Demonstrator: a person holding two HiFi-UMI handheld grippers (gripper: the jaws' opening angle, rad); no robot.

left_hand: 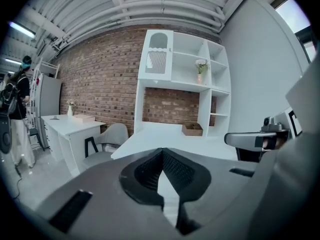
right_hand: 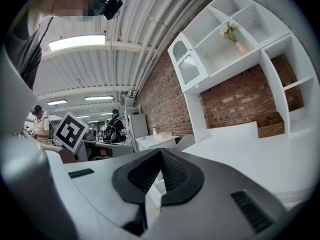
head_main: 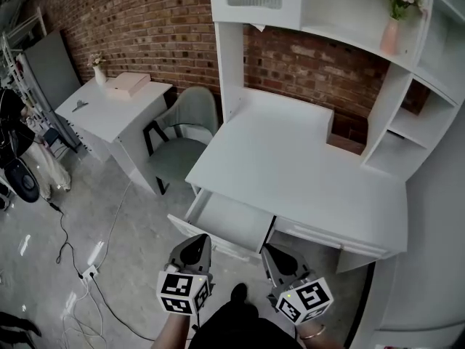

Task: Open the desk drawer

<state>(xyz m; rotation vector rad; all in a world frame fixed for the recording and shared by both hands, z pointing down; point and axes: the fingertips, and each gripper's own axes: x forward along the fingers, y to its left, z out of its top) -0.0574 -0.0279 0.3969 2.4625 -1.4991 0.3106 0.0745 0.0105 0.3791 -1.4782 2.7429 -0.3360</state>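
Observation:
The white desk (head_main: 305, 166) has its left drawer (head_main: 231, 220) pulled out, and the inside looks empty. The drawer to its right (head_main: 320, 236) is closed. My left gripper (head_main: 196, 242) hovers just in front of the open drawer's front panel, shut on nothing. My right gripper (head_main: 275, 253) hangs beside it, below the gap between the two drawers, also shut and empty. In the left gripper view the shut gripper (left_hand: 162, 151) points over the desktop (left_hand: 165, 136) toward the hutch. In the right gripper view the gripper (right_hand: 161, 151) points along the desk's front edge (right_hand: 250, 149).
A grey chair (head_main: 182, 133) stands left of the desk, with a small white table (head_main: 109, 111) behind it. Cables and a power strip (head_main: 87, 267) lie on the floor at left. The hutch holds a pink vase of flowers (head_main: 392, 31). People (right_hand: 114, 129) stand far off.

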